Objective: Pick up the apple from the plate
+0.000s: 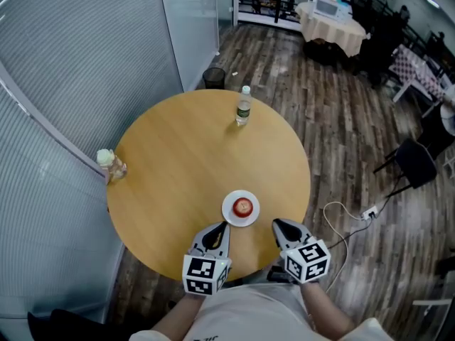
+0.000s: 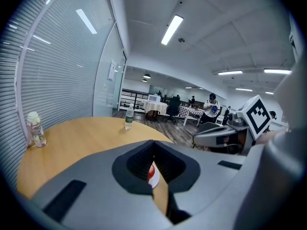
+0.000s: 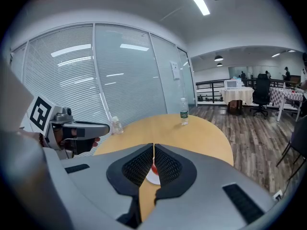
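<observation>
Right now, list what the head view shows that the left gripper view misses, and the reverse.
Only the head view: the whole white plate around the apple, and the dark bin on the floor. Only the left gripper view: ceiling lights and a person in a white top far back. Both: the round table, the water bottle, the small bottle at the table's edge, the right gripper, and the apple, just a red sliver past the shut left gripper.
</observation>
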The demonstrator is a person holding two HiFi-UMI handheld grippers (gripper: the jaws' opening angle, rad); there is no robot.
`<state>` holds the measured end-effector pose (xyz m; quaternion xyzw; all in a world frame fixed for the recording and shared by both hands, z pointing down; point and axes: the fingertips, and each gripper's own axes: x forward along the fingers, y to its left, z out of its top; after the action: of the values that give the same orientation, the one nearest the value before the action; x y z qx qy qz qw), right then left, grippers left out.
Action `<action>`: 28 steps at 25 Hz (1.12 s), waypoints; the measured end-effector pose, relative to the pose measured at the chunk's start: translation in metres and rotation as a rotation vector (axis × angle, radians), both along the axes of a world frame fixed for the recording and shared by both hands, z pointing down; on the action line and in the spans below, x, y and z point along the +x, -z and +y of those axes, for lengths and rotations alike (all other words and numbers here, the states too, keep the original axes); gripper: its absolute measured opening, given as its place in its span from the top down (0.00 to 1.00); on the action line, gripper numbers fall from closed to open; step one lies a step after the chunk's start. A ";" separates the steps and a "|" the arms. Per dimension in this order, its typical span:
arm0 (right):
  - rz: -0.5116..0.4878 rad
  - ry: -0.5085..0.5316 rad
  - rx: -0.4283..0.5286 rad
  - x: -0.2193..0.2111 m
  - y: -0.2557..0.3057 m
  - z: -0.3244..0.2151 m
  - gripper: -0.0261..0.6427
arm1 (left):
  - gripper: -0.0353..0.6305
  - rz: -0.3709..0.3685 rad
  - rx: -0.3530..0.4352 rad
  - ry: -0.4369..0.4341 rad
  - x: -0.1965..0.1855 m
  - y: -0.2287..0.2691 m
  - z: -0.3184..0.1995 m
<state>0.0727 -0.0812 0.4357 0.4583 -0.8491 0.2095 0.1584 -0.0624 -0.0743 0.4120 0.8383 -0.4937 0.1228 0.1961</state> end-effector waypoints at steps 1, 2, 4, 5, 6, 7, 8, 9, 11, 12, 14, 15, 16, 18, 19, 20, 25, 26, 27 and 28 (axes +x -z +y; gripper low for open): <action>0.001 0.002 0.002 0.003 0.001 -0.003 0.91 | 0.94 0.000 -0.001 0.006 0.002 -0.001 -0.002; 0.000 0.002 0.004 0.007 0.001 -0.006 0.91 | 0.94 0.000 -0.004 0.011 0.004 -0.002 -0.003; -0.003 -0.001 0.002 0.011 -0.001 -0.012 0.91 | 0.94 -0.003 -0.013 0.019 0.007 -0.005 -0.005; -0.004 -0.001 -0.002 0.012 -0.003 -0.013 0.91 | 0.94 -0.004 -0.016 0.023 0.007 -0.006 -0.006; -0.005 0.000 -0.006 0.013 -0.003 -0.014 0.91 | 0.94 -0.003 -0.017 0.027 0.008 -0.006 -0.006; -0.005 0.002 -0.009 0.014 -0.003 -0.015 0.91 | 0.94 -0.003 -0.018 0.033 0.007 -0.006 -0.007; -0.005 0.004 -0.010 0.014 -0.003 -0.016 0.91 | 0.94 -0.003 -0.019 0.040 0.007 -0.007 -0.008; -0.006 0.005 -0.012 0.014 -0.003 -0.017 0.91 | 0.94 -0.005 -0.021 0.047 0.006 -0.009 -0.009; -0.011 0.005 -0.015 0.015 -0.005 -0.020 0.91 | 0.94 -0.010 -0.029 0.054 0.005 -0.013 -0.013; -0.013 0.005 -0.018 0.015 -0.007 -0.021 0.91 | 0.94 -0.014 -0.034 0.055 0.005 -0.016 -0.014; -0.014 0.009 -0.027 0.013 -0.012 -0.021 0.91 | 0.94 -0.024 -0.043 0.052 0.005 -0.022 -0.017; -0.014 0.012 -0.033 0.011 -0.015 -0.021 0.91 | 0.94 -0.031 -0.048 0.052 0.004 -0.026 -0.018; -0.014 0.015 -0.037 0.009 -0.018 -0.021 0.91 | 0.94 -0.037 -0.053 0.052 0.003 -0.029 -0.020; -0.012 0.017 -0.044 0.008 -0.023 -0.022 0.91 | 0.94 -0.049 -0.063 0.053 0.003 -0.038 -0.021; -0.010 0.015 -0.047 0.009 -0.026 -0.023 0.91 | 0.94 -0.055 -0.068 0.052 0.003 -0.042 -0.021; -0.010 0.013 -0.053 0.009 -0.029 -0.025 0.91 | 0.94 -0.061 -0.072 0.049 0.004 -0.046 -0.022; -0.011 0.018 -0.083 0.008 -0.043 -0.033 0.91 | 0.94 -0.071 -0.099 0.037 0.008 -0.063 -0.028; -0.011 0.021 -0.086 0.007 -0.045 -0.034 0.91 | 0.94 -0.071 -0.105 0.035 0.008 -0.067 -0.029; -0.012 0.022 -0.090 0.006 -0.047 -0.035 0.91 | 0.94 -0.073 -0.110 0.033 0.009 -0.071 -0.031; -0.012 0.022 -0.094 0.006 -0.050 -0.036 0.91 | 0.94 -0.075 -0.115 0.030 0.010 -0.074 -0.032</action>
<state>0.0791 -0.1174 0.4853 0.4397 -0.8442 0.2502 0.1769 -0.0527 -0.1059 0.4864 0.8129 -0.5054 0.1793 0.2273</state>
